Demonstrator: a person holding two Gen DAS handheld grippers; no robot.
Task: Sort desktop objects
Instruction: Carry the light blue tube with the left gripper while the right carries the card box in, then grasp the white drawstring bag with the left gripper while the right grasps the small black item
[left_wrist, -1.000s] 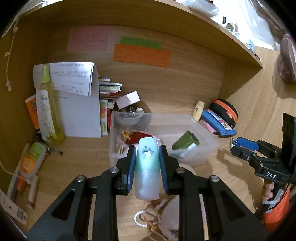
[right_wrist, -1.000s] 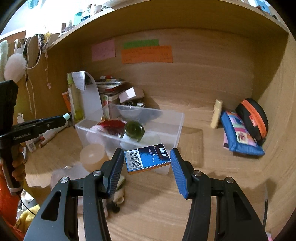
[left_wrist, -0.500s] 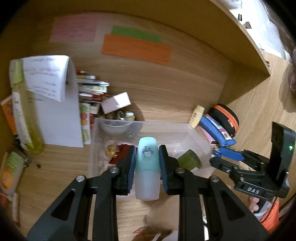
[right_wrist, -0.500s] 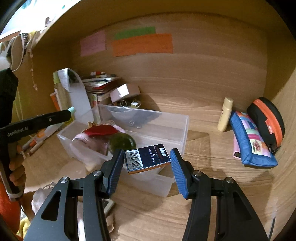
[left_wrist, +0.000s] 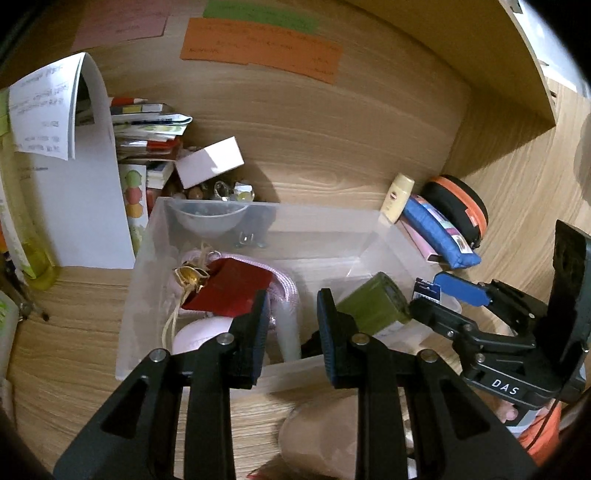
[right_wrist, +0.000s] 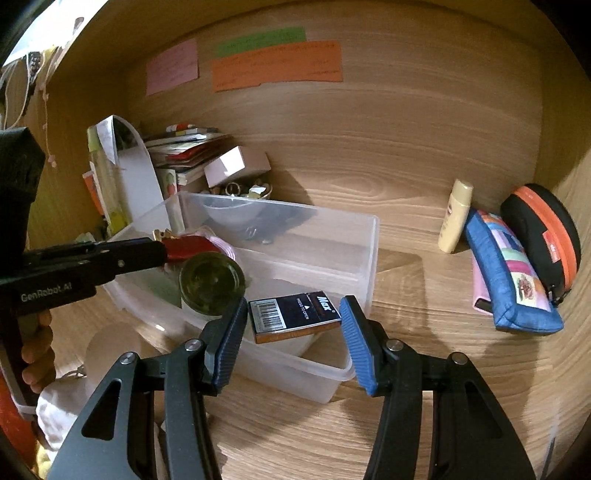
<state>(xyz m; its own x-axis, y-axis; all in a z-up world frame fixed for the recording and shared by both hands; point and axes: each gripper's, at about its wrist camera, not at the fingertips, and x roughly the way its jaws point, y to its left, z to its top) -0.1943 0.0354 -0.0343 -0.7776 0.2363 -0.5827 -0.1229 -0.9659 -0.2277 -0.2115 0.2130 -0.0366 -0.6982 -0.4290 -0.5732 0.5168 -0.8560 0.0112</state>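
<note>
Left gripper (left_wrist: 291, 325): jaws opening, nothing between them, above the clear bin (left_wrist: 207, 373); right gripper (right_wrist: 293, 332) clamps a dark blue box (right_wrist: 293, 312) over the bin's near corner; already binned: green jar (left_wrist: 373, 306), red pouch (left_wrist: 231, 291); still out: cream bottle (right_wrist: 454, 221), 2 cases by the back wall.

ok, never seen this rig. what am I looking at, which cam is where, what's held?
No robot: a person carries a hand-held gripper in each hand, each with a fisheye camera looking along its fingers. One picture is from the left hand-held gripper, the other from the right hand-held gripper. Both hover over a clear plastic bin, containing a green jar and red pouch, on a wooden desk. Beside it: cream bottle, blue pencil case. The right grips a dark blue Max box. The left's jaws are opening, with nothing gripped between them.
</note>
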